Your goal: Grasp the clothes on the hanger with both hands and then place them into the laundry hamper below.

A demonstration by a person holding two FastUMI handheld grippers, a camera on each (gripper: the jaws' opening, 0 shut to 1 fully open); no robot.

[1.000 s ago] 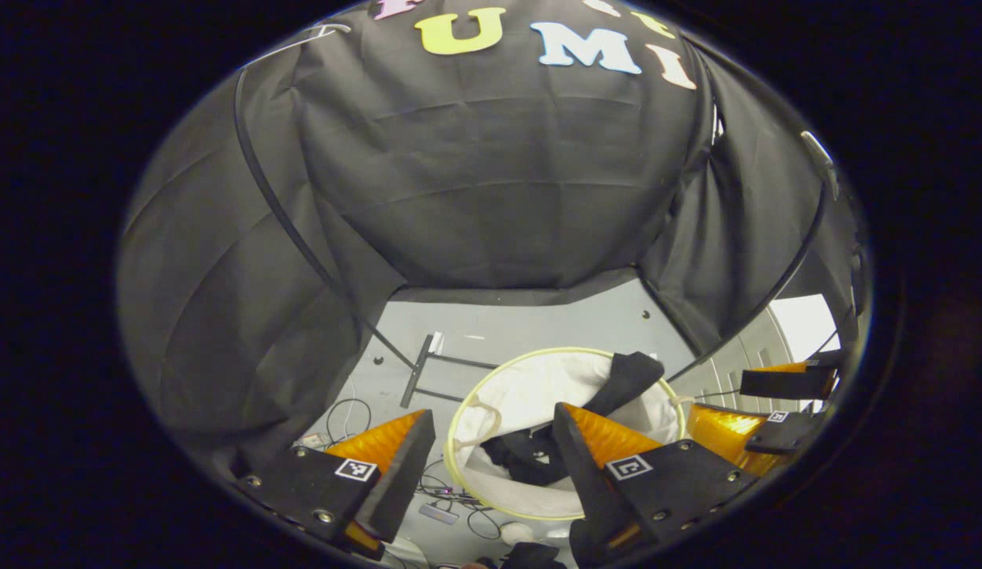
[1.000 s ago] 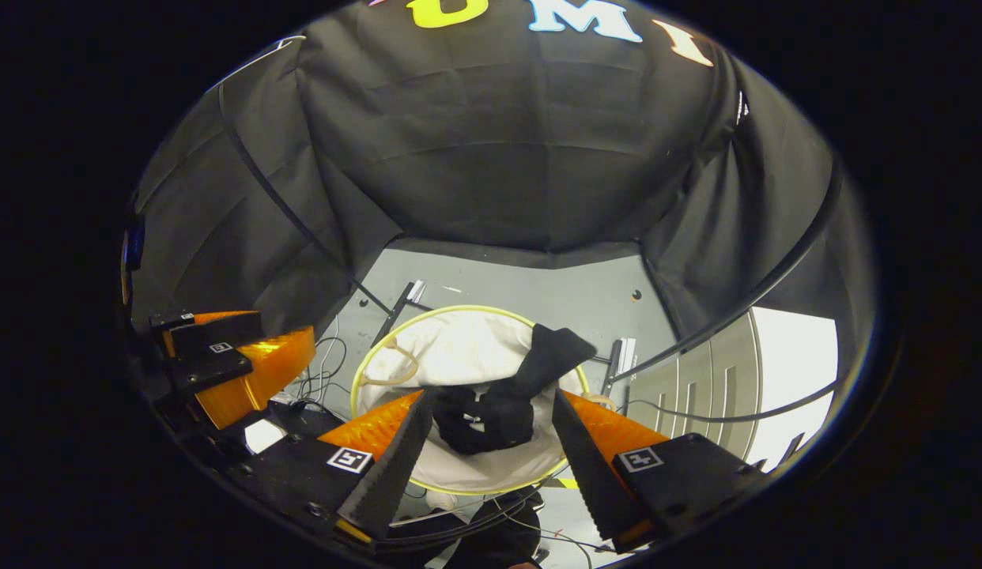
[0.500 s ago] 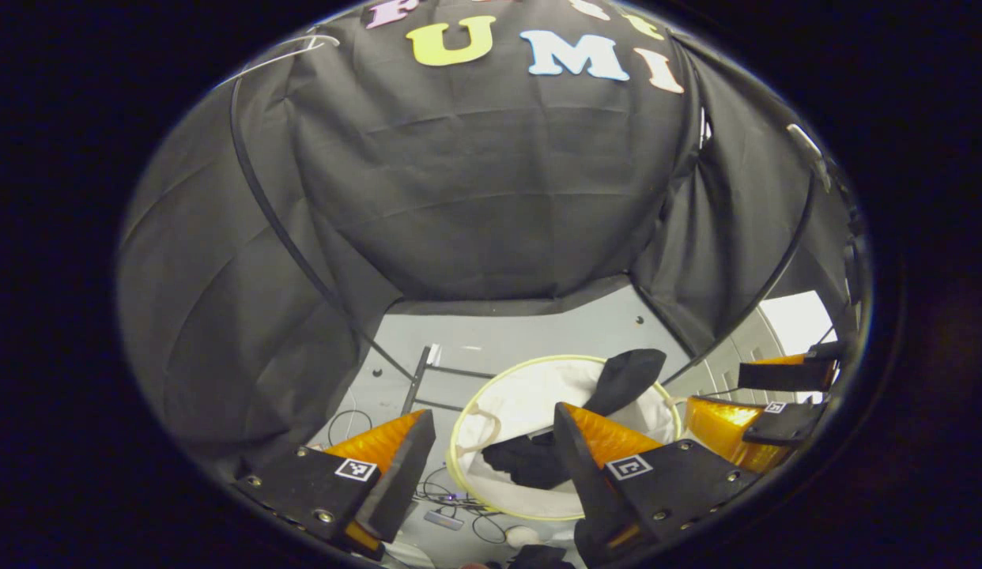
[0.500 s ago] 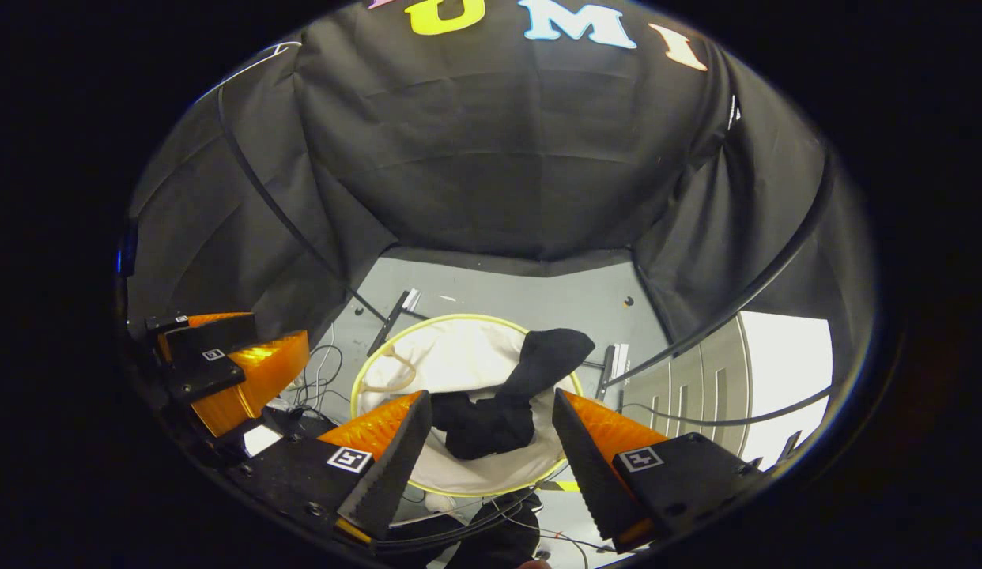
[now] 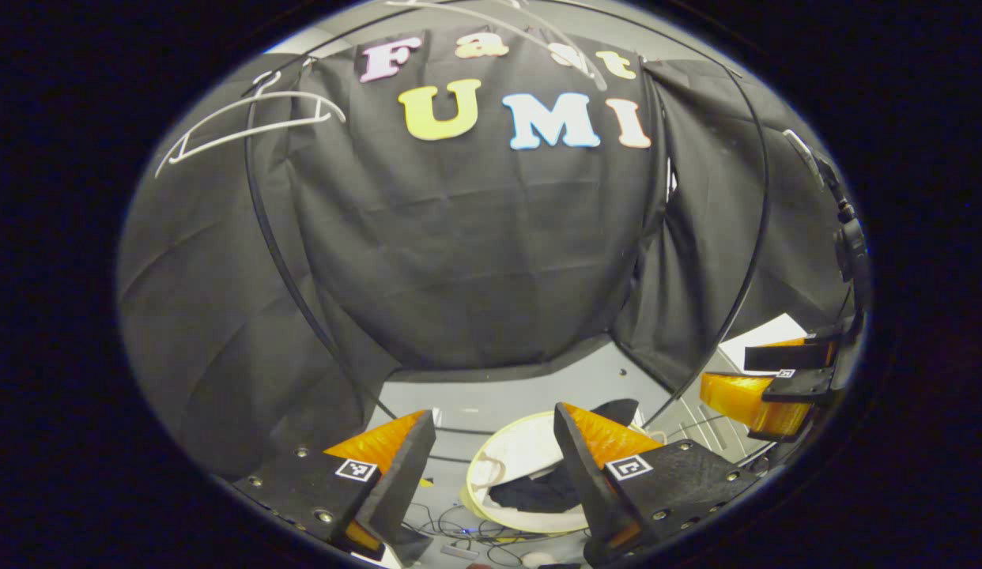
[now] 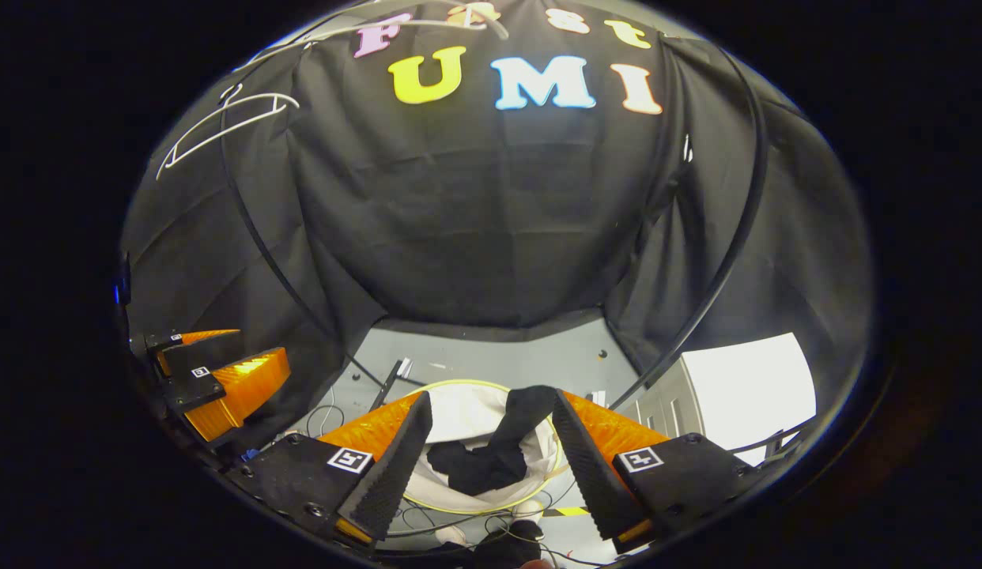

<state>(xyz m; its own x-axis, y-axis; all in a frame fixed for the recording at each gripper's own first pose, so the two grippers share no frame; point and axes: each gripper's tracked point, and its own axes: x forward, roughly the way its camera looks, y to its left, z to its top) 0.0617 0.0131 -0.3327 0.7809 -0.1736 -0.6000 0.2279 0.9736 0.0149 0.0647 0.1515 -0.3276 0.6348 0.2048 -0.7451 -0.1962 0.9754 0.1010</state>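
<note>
Both tools apart, empty: left tool (image 5: 487, 462), right tool (image 6: 487, 450). Black clothes (image 6: 483, 458) in hamper (image 6: 459, 506), lower centre; sleeve overhangs rim, advise tucking in.

Left tool (image 5: 487, 466): raised and tilted upward over the past second, jaws as wide apart as before.
Right tool (image 6: 487, 454): lifted likewise.
Laundry hamper (image 6: 538, 496): now lower and smaller in both views.
White hanger (image 5: 246, 126): newly in sight, upper left, bare.
Black garment (image 6: 491, 454): slumped deeper into hamper.
</note>
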